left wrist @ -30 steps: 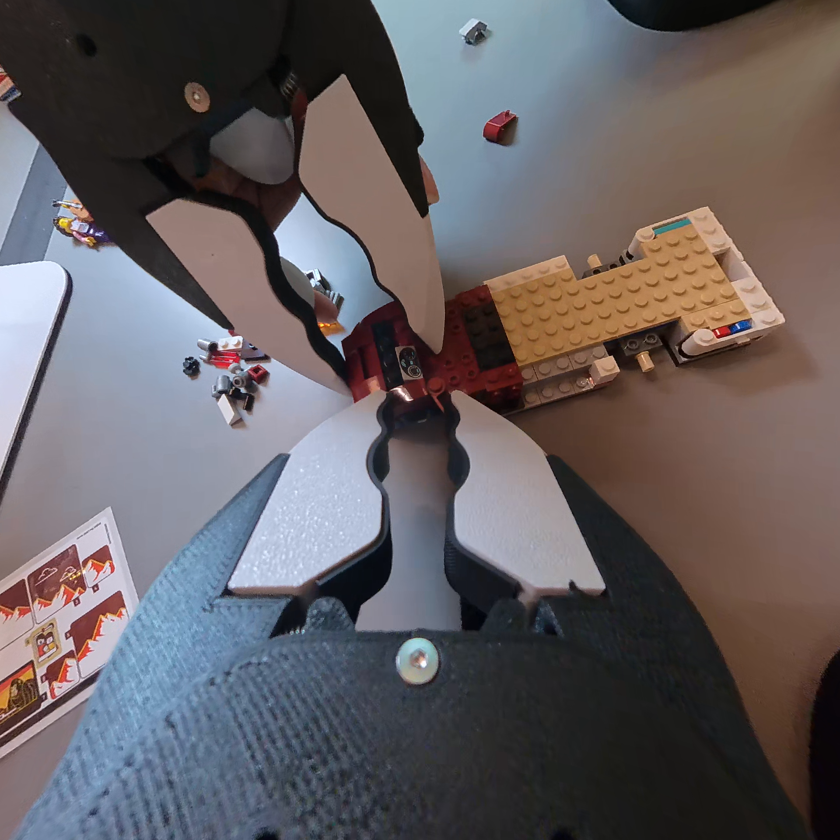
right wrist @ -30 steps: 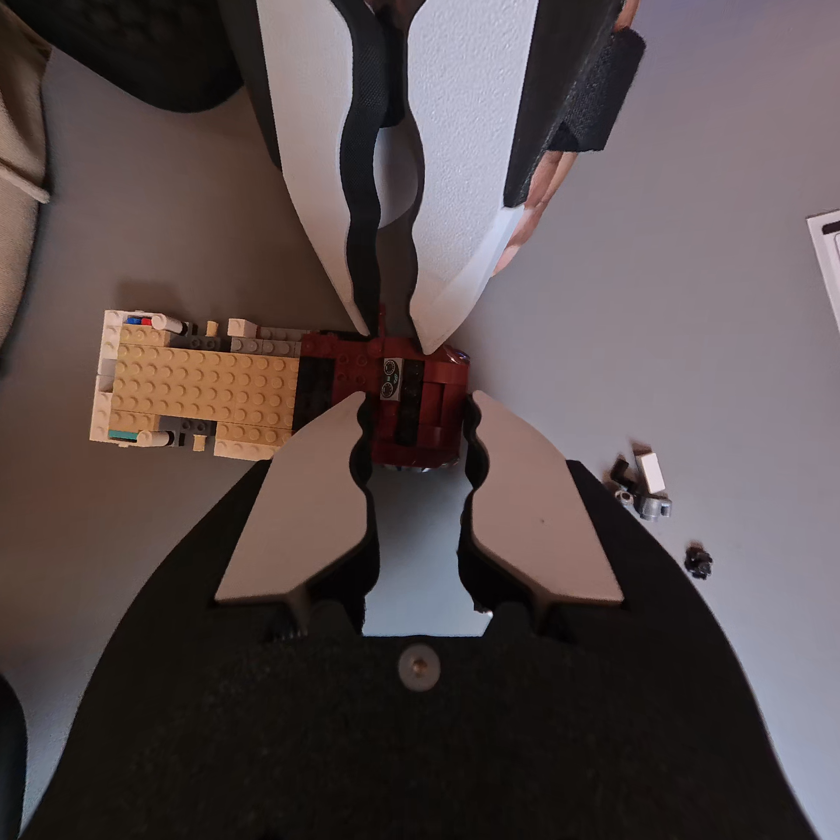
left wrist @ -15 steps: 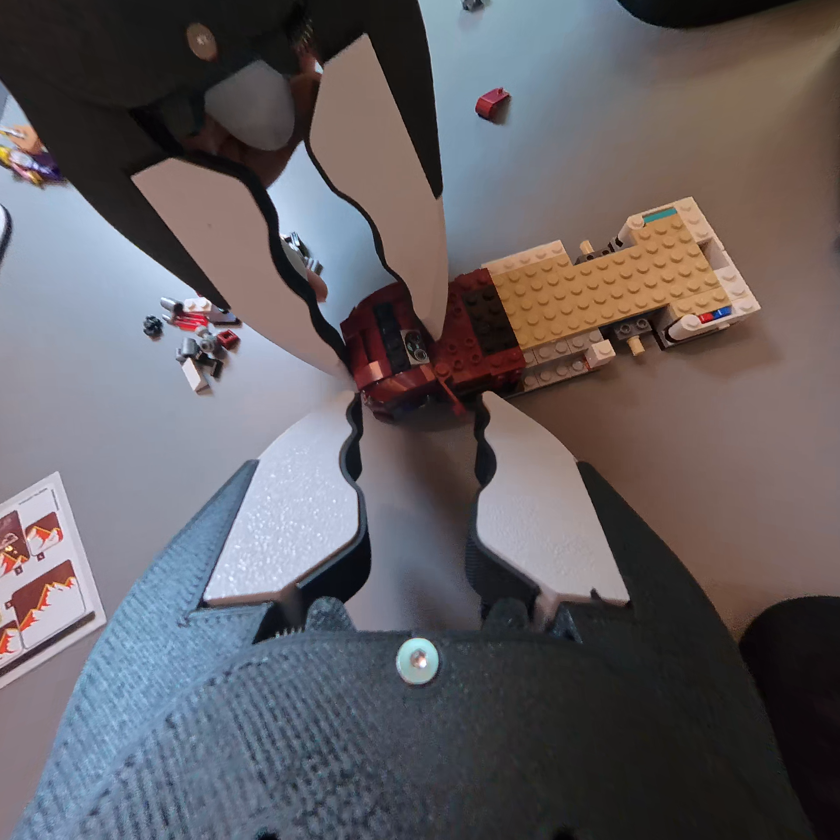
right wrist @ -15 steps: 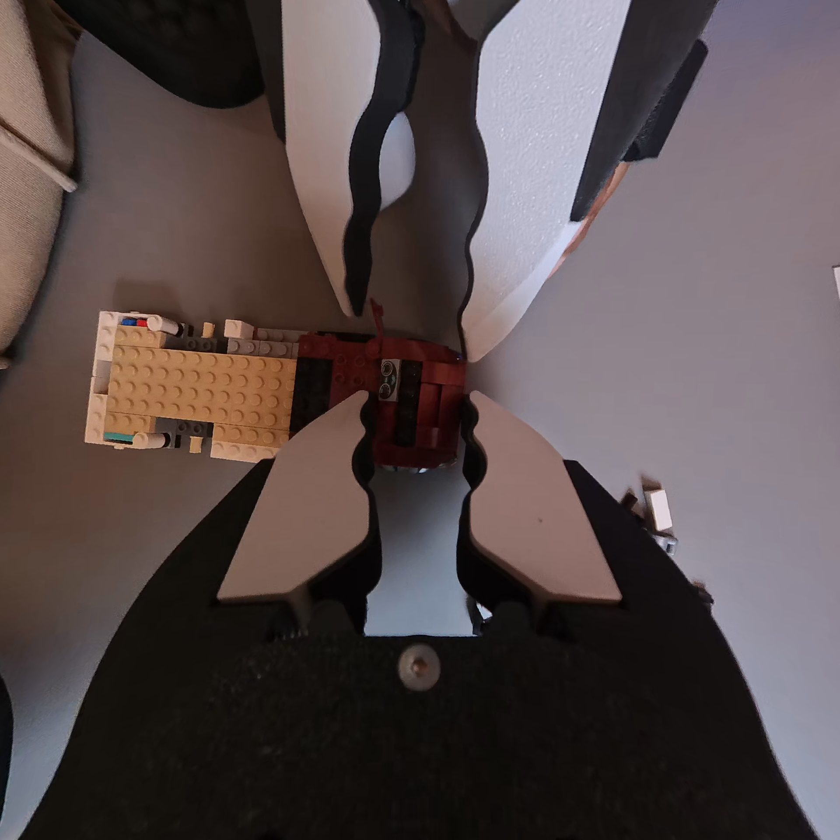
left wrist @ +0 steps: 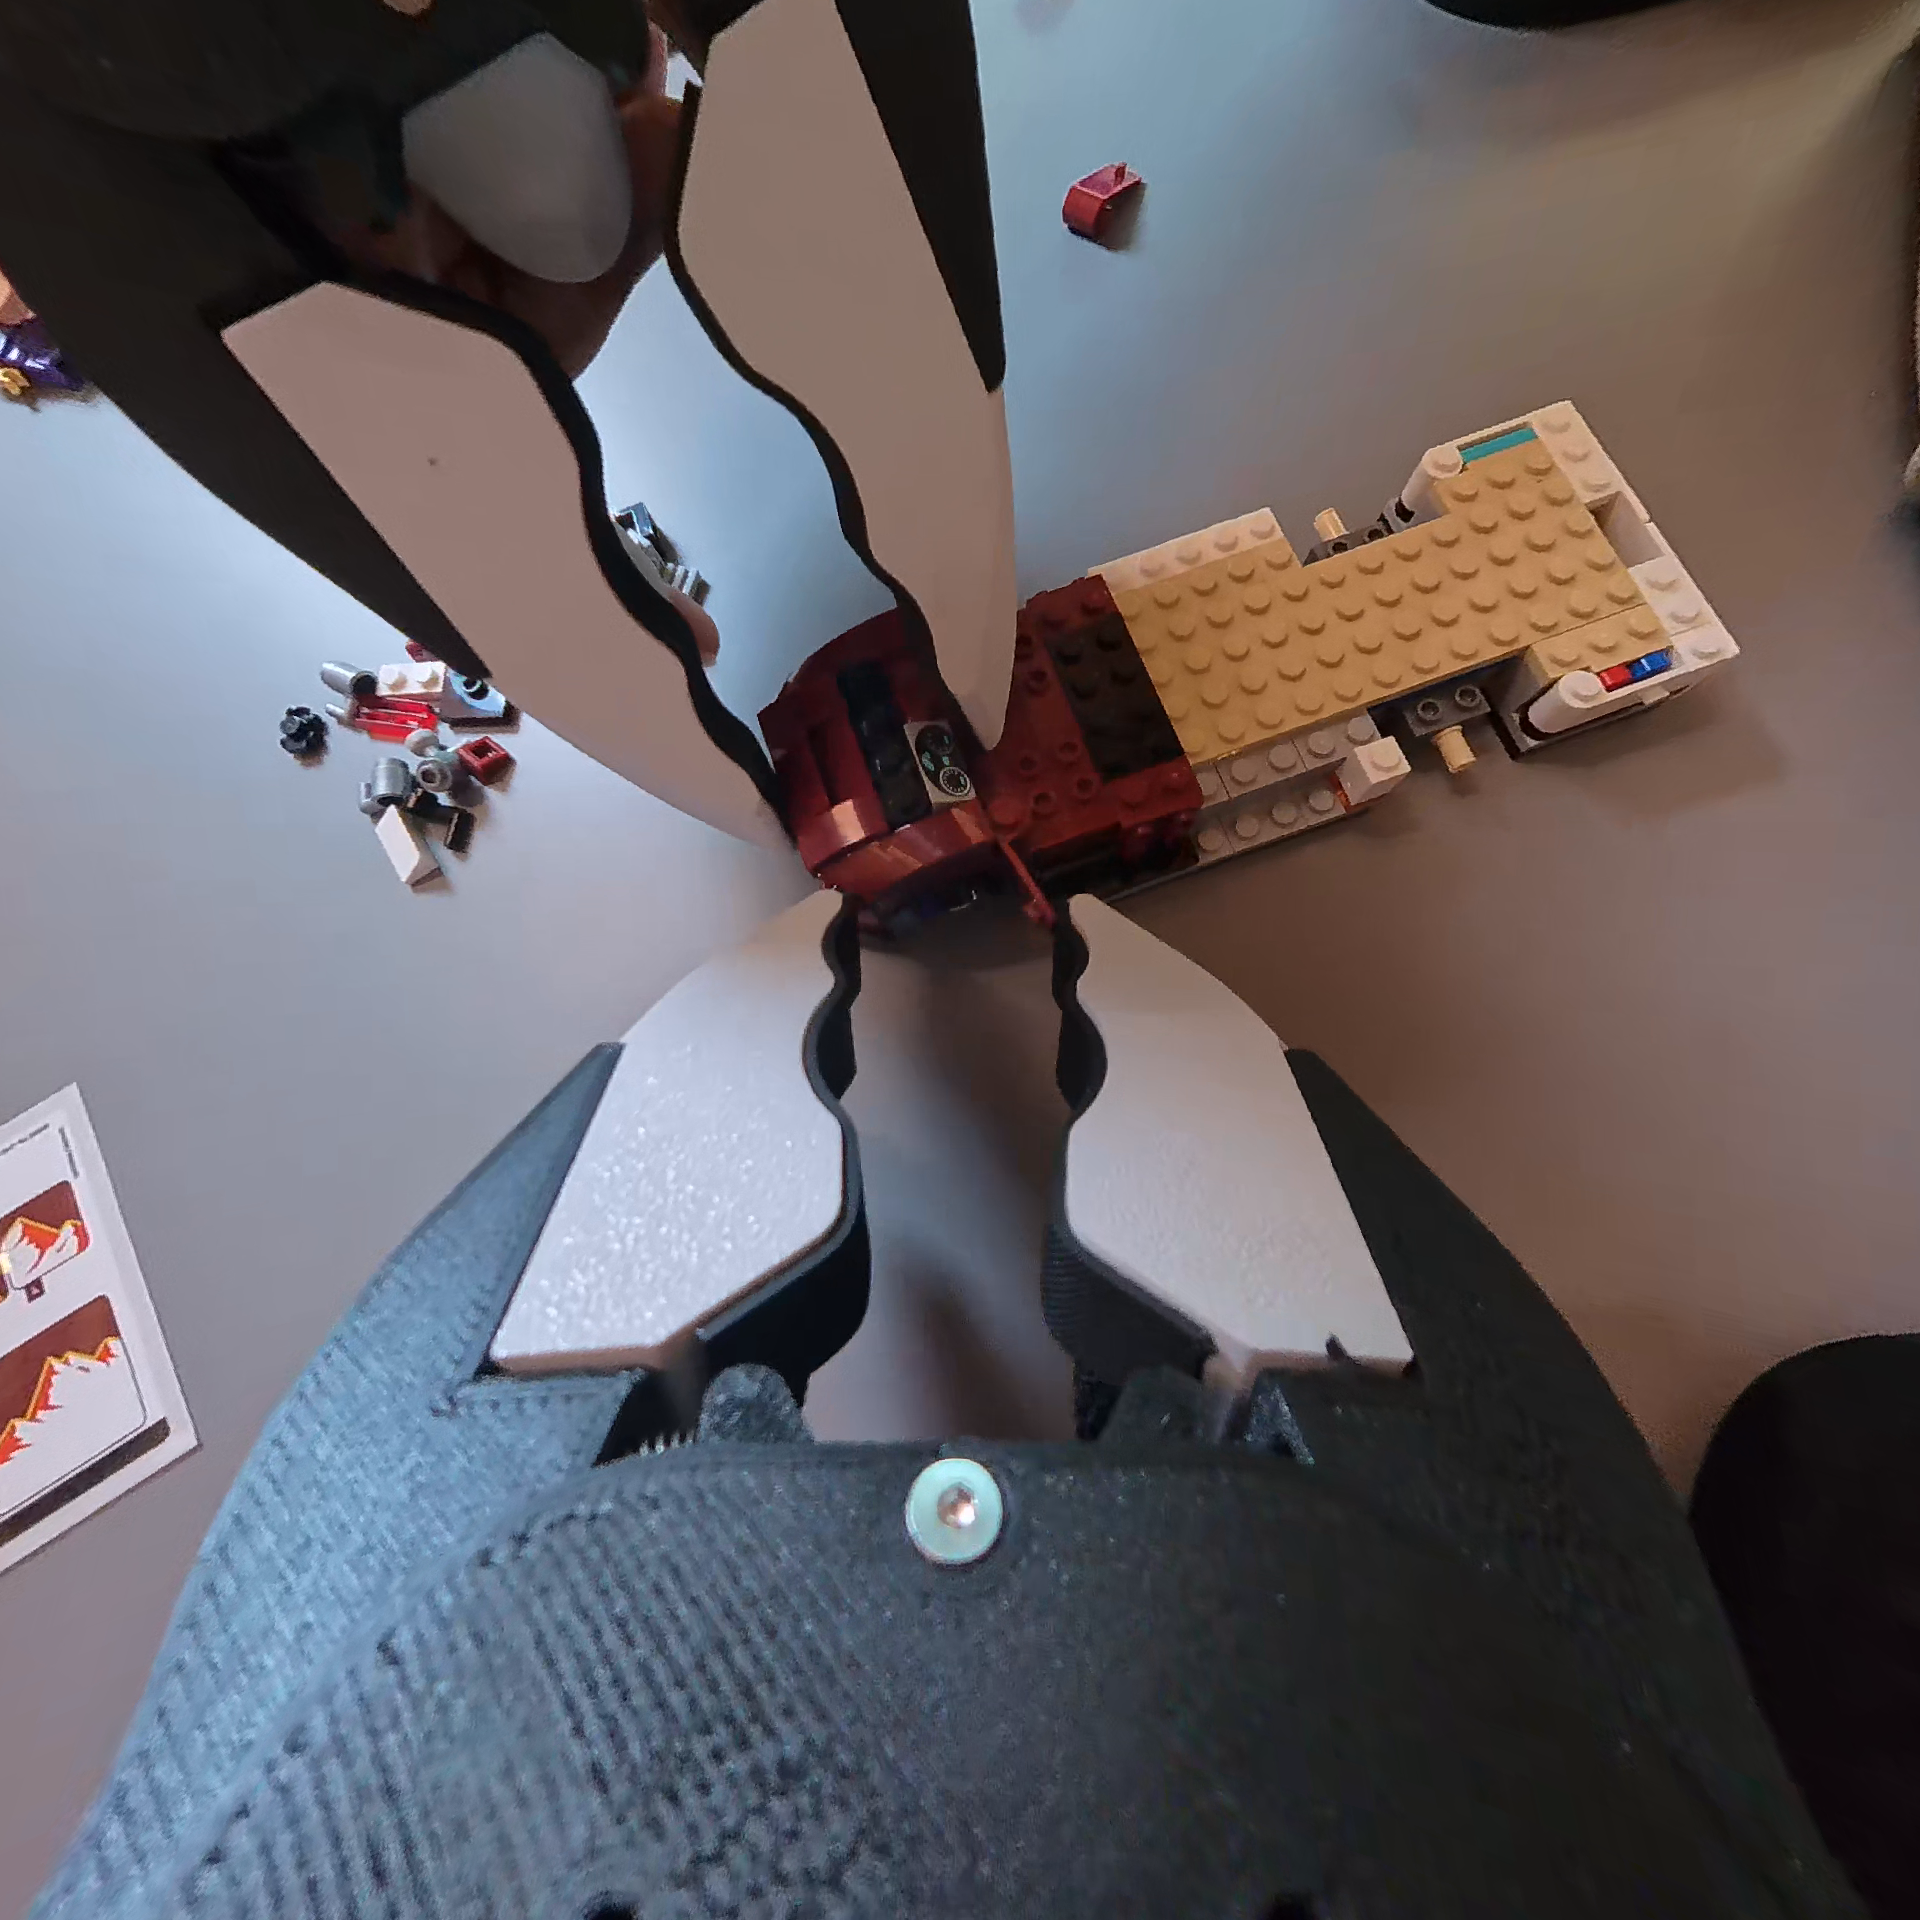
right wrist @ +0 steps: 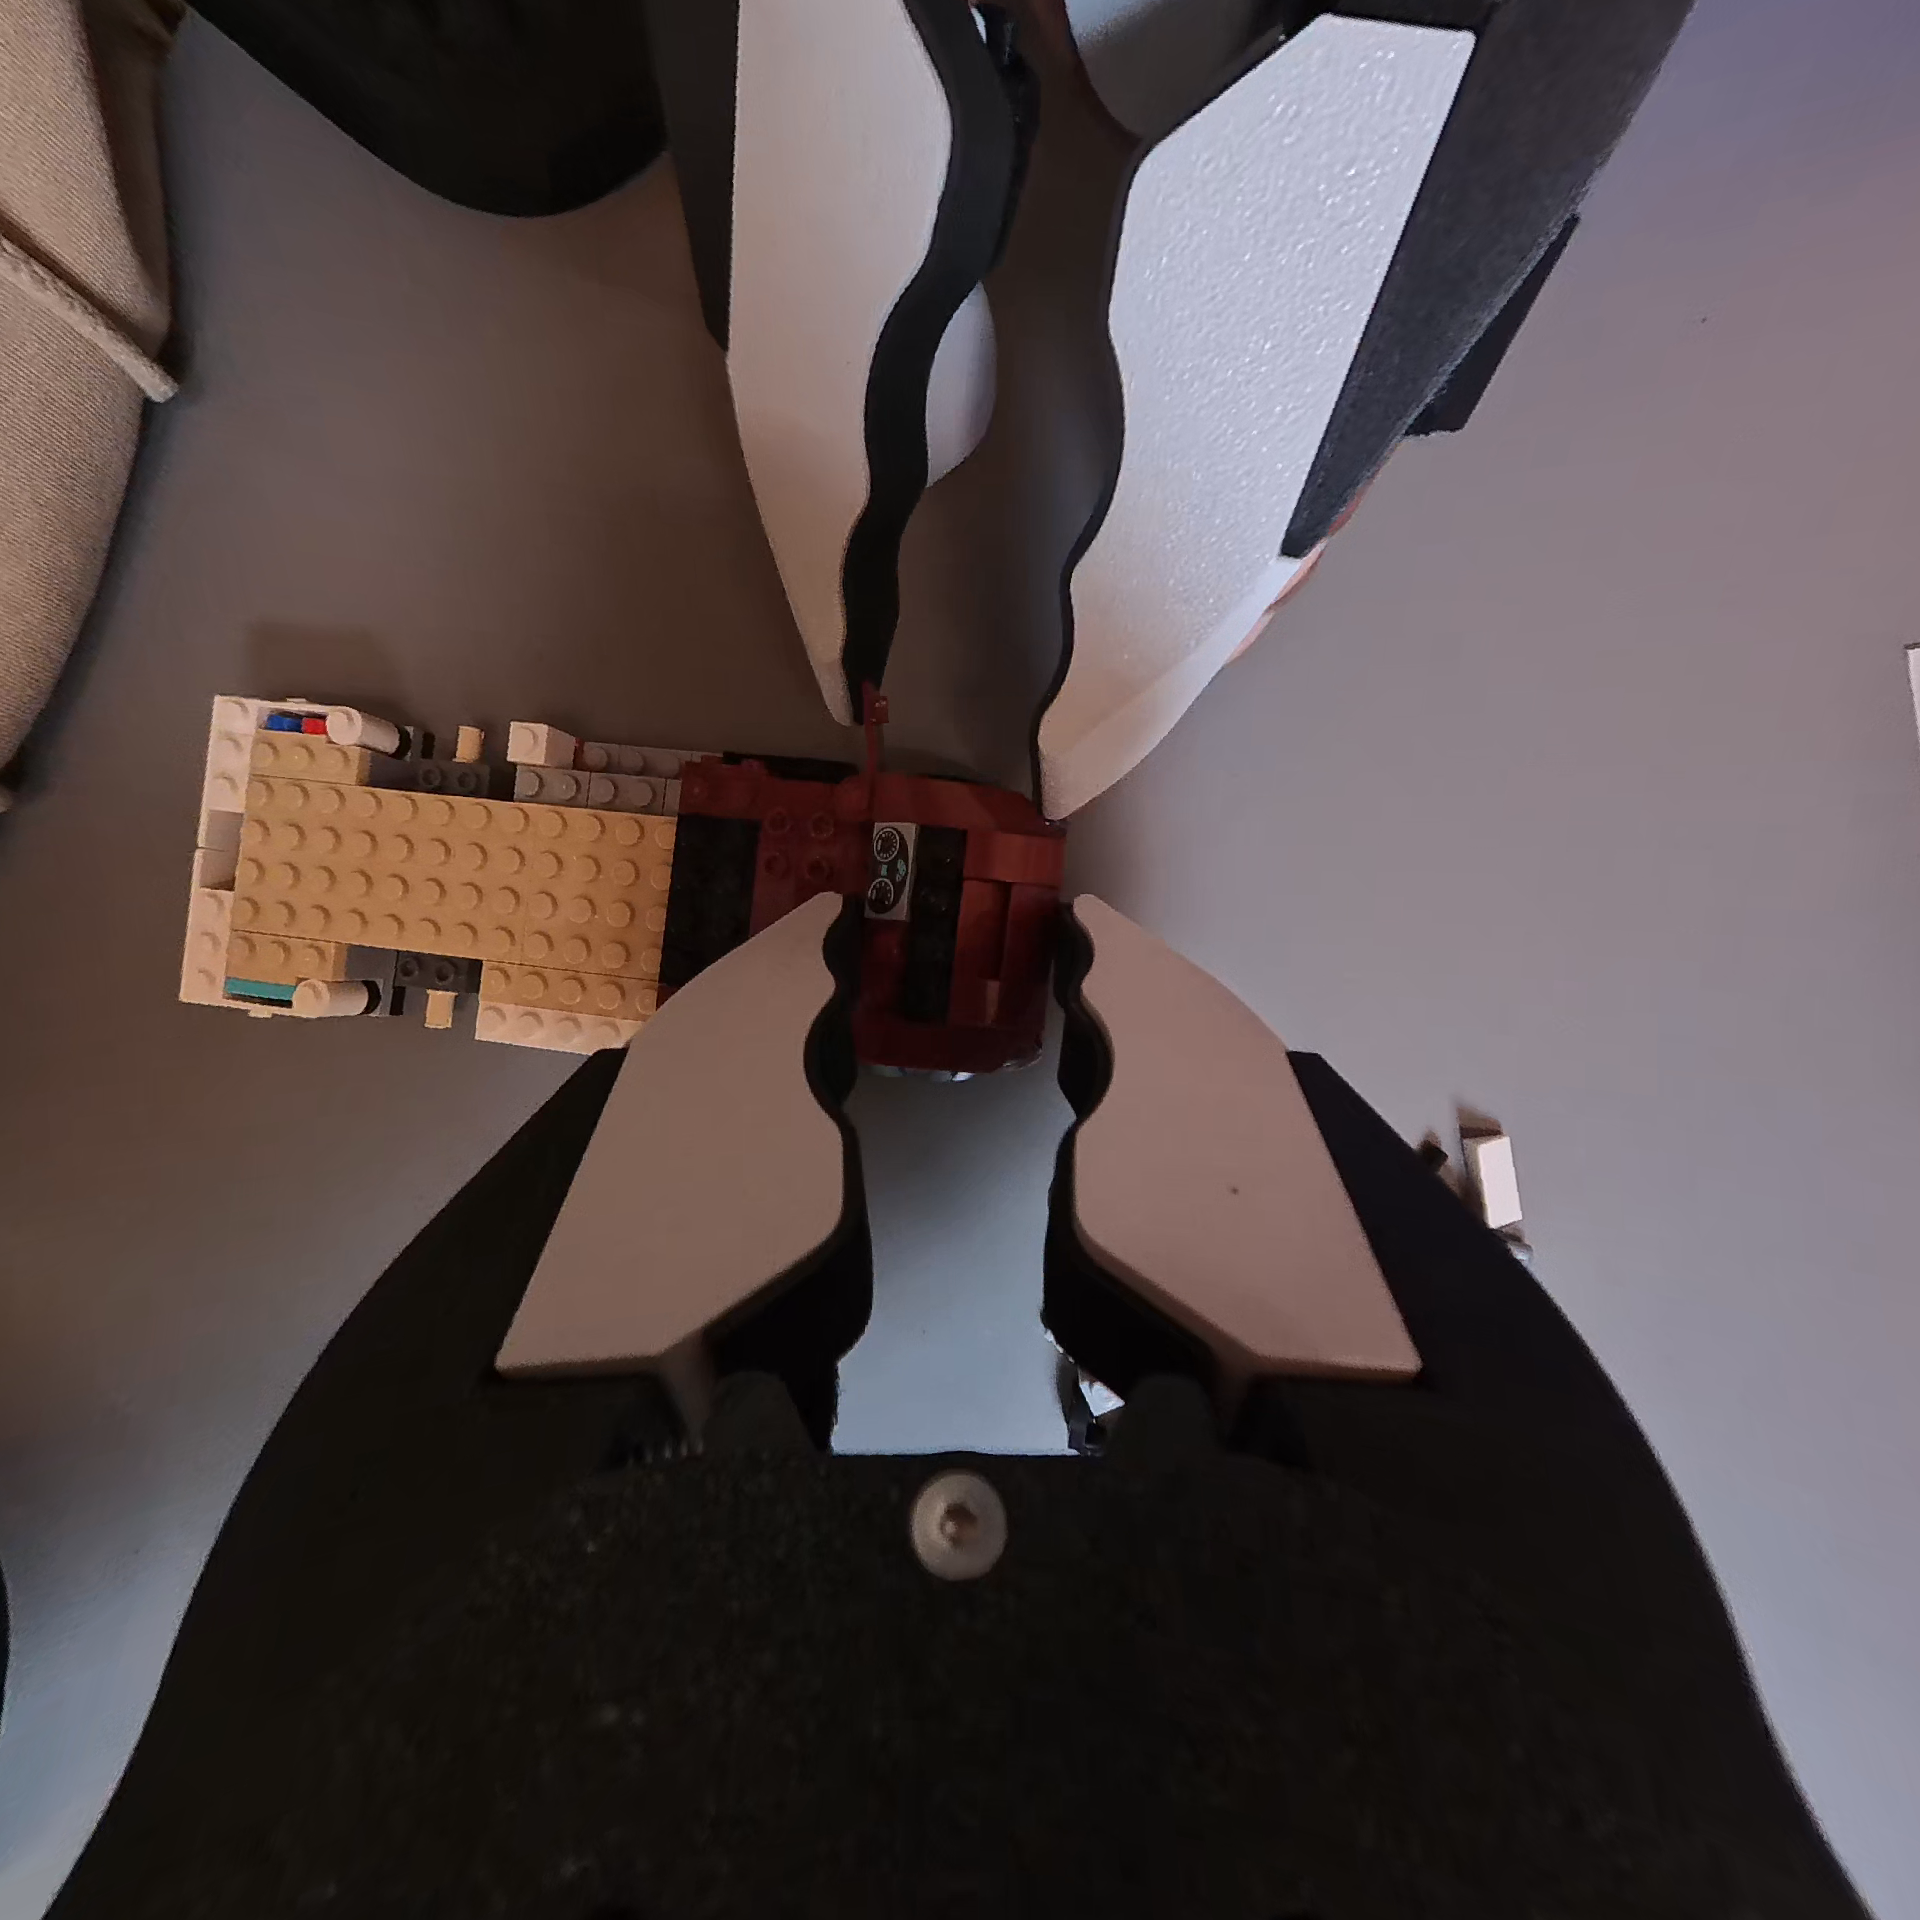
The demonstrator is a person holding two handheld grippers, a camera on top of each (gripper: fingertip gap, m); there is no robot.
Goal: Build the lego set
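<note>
My right fingers (right wrist: 727,1039) clamp the brick model's (right wrist: 447,862) dark red front. My left fingers (left wrist: 707,1122) stand apart, one tip beside its thin lever (left wrist: 1023,883), which I judge fragile.

Surface: smooth matte grey tabletop (left wrist: 1558,1039), plain, fills most of both views. Light: soft, from one side; pale bluish sheen on one part, warmer grey-brown on another; soft shadows. Beige upholstered cushion (right wrist: 52,416) with seam at table edge. Dark rounded shape (right wrist: 436,104) beyond far edge. Walls, windows: cannot tell.
</note>
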